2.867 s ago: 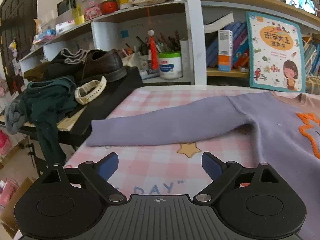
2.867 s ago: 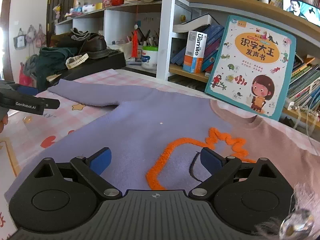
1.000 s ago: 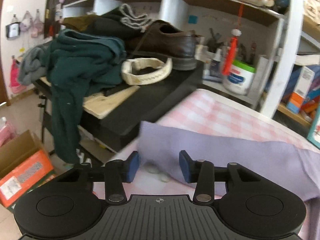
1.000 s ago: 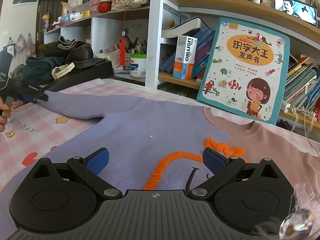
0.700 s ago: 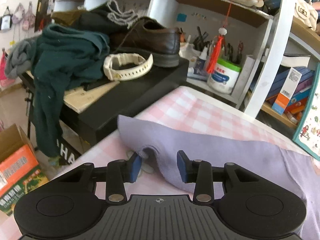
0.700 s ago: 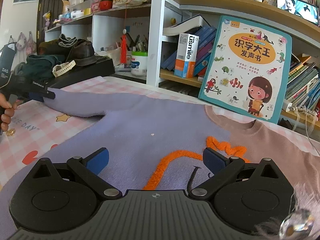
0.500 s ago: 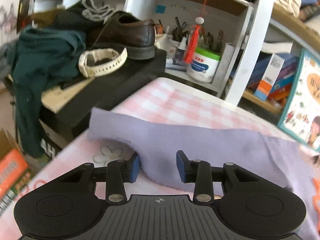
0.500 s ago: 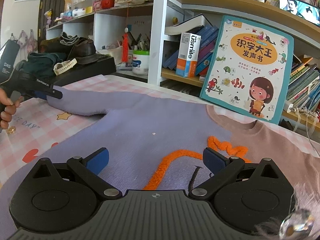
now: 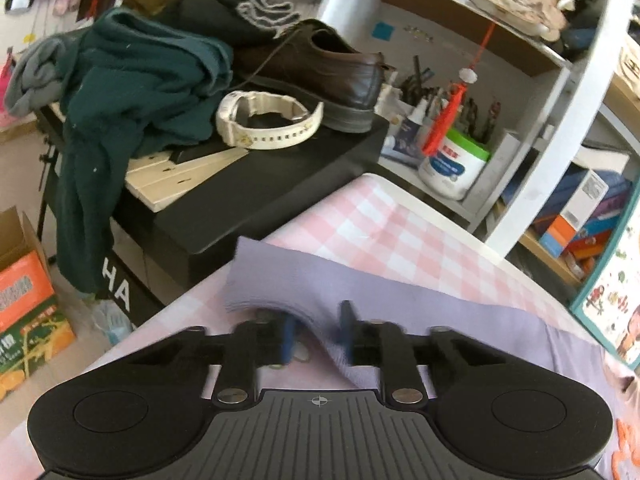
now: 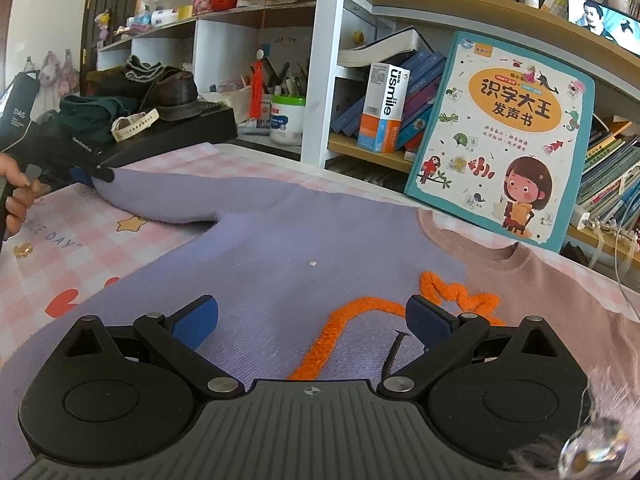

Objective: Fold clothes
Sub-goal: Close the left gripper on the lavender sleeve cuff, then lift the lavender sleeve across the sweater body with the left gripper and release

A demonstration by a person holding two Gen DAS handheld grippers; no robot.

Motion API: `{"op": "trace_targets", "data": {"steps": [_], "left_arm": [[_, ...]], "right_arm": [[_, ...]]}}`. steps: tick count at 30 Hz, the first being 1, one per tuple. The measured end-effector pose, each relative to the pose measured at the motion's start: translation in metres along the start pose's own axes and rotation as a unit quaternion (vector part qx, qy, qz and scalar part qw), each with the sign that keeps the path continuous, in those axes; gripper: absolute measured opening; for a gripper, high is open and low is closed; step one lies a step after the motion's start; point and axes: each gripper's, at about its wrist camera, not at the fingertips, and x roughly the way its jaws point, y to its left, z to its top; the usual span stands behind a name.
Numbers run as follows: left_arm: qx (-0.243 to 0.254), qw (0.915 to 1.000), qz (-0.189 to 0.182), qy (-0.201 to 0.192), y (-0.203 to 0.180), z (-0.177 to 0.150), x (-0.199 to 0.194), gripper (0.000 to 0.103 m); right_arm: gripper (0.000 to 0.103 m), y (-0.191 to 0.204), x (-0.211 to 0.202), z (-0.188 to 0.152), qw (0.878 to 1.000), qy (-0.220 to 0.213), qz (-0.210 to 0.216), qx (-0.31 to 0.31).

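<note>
Lilac sweater spread flat on the pink checked tablecloth, neck toward the far right by the picture book, one sleeve stretched long toward the far left. Left gripper nearly closed, pinching that sleeve near its cuff. Right gripper wide open, empty, just over the sweater's orange pattern.

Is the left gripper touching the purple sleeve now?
Touching. In the left wrist view, the left gripper has its fingers closed on a raised fold of the purple sleeve.
</note>
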Motion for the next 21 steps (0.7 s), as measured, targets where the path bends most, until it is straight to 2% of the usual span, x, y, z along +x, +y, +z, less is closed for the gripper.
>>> {"op": "trace_targets", "data": {"steps": [3, 6, 10, 12, 16, 21], "left_arm": [[-0.006, 0.9999, -0.006, -0.006, 0.002, 0.0, -0.004, 0.004], [0.026, 0.9991, -0.003, -0.034, -0.011, -0.001, -0.018, 0.003], [0.083, 0.9932, -0.013, -0.08, -0.044, 0.002, -0.042, 0.003], [0.099, 0.9903, -0.028, -0.093, -0.059, 0.004, -0.051, 0.003], [0.13, 0.9839, -0.076, -0.096, -0.099, 0.003, -0.061, 0.003], [0.164, 0.9722, -0.138, -0.094, -0.147, 0.001, -0.071, 0.003]], "right_arm": [[0.101, -0.005, -0.002, -0.002, 1.0, 0.018, -0.003, -0.004], [0.101, -0.016, -0.014, -0.01, 0.999, 0.029, -0.029, -0.009], [0.101, -0.04, -0.035, -0.028, 0.997, 0.042, -0.061, 0.007], [0.101, -0.052, -0.047, -0.037, 0.996, 0.047, -0.069, 0.028], [0.101, -0.068, -0.068, -0.049, 0.994, 0.039, -0.075, 0.07], [0.102, -0.073, -0.077, -0.056, 0.993, 0.041, -0.079, 0.078]]}}
